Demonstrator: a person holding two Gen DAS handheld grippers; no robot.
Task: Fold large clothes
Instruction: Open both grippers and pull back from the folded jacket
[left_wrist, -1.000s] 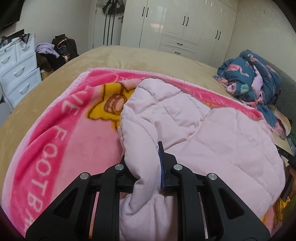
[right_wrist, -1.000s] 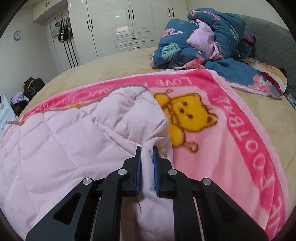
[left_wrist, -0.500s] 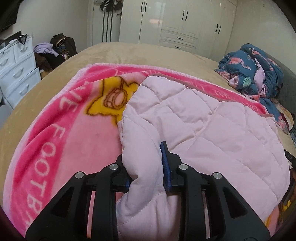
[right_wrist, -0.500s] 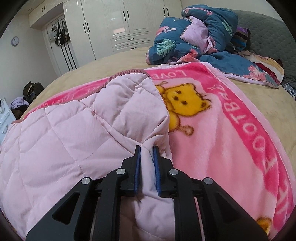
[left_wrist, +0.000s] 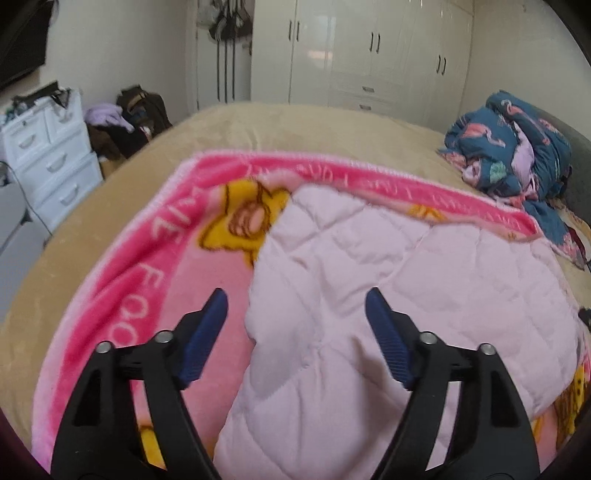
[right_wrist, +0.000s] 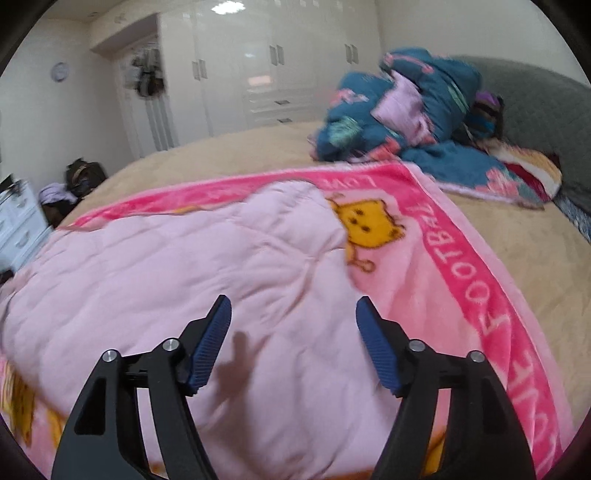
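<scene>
Surface: wide bed with a tan plush cover (left_wrist: 295, 125), taken here as the landmark. Spread on it lies a bright pink fleece blanket with yellow bear prints and white lettering (left_wrist: 122, 280). On top of the blanket, toward the near side of the bed, rests the pale pink quilted padded garment (left_wrist: 406, 295), folded over into a thick lump; its edges lie inside the blanket's border.

Left gripper (left_wrist: 295, 314): jaws opening, blue pads wide apart. The garment's left edge sits between them, but neither pad presses on it.

Right gripper (right_wrist: 293, 317): jaws likewise opening, pads spread over the garment's right part, nothing clamped. Its shadow falls on the fabric.

Room: beyond the far edge of the bed stands a glossy white wardrobe with dark handles (left_wrist: 369, 55). At the bed's head end, against a grey padded headboard (right_wrist: 535, 110), a rumpled dark teal quilt with a flamingo print (right_wrist: 399, 110) is heaped. Off the bed's opposite side stands a white chest of drawers (left_wrist: 51, 155), with a pile of dark bags and clothes (left_wrist: 129, 118) beside it. Right wrist view is motion-blurred.
</scene>
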